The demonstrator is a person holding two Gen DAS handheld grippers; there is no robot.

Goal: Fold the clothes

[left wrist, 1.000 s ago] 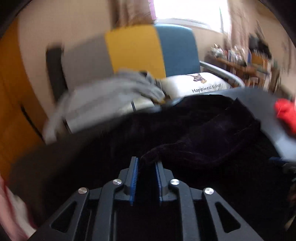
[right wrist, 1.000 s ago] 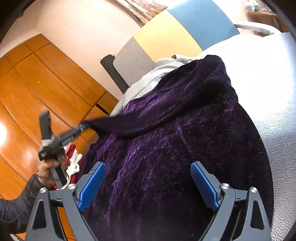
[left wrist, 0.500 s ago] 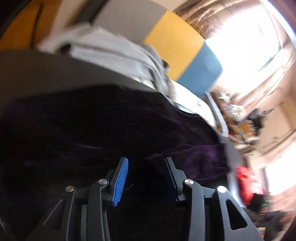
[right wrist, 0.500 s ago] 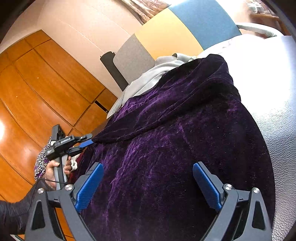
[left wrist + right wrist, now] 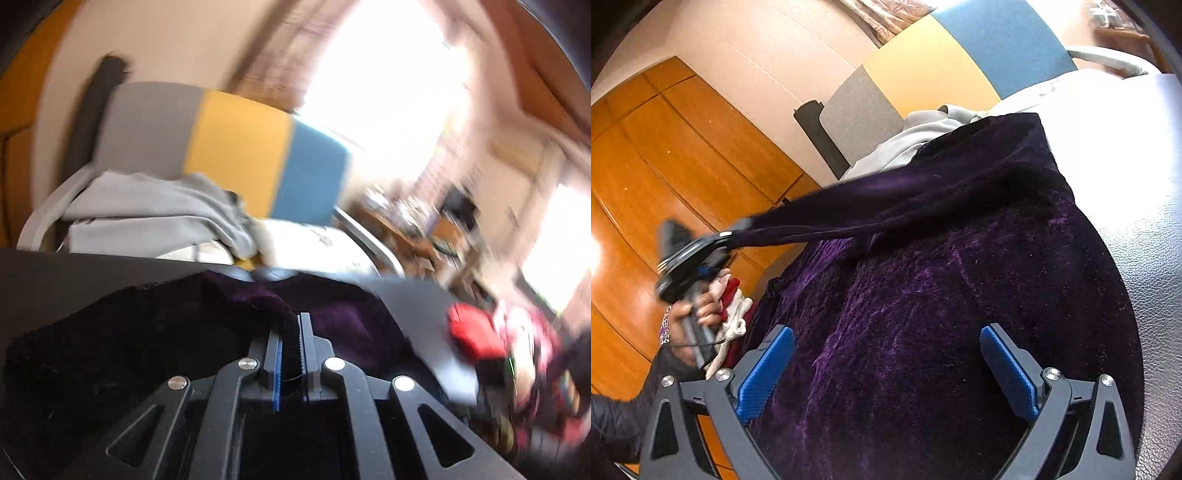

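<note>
A dark purple velvet garment (image 5: 942, 295) lies spread over a grey leather surface (image 5: 1145, 206). My left gripper (image 5: 291, 332) is shut on a sleeve of the purple garment (image 5: 273, 306). In the right wrist view the left gripper (image 5: 735, 234) holds that sleeve (image 5: 886, 199) stretched out and lifted to the left, above the garment's body. My right gripper (image 5: 886, 365) is open and empty, low over the near part of the garment.
A chair with a grey, yellow and blue back (image 5: 236, 155) stands behind, holding a grey garment (image 5: 155, 206) and a white pillow (image 5: 306, 247). Red clothing (image 5: 476, 336) lies at the right. Orange wooden cabinets (image 5: 665, 166) stand to the left.
My left gripper was open half a second ago; it has closed on the sleeve and lifted it up and out to the left. The right gripper has hardly moved.
</note>
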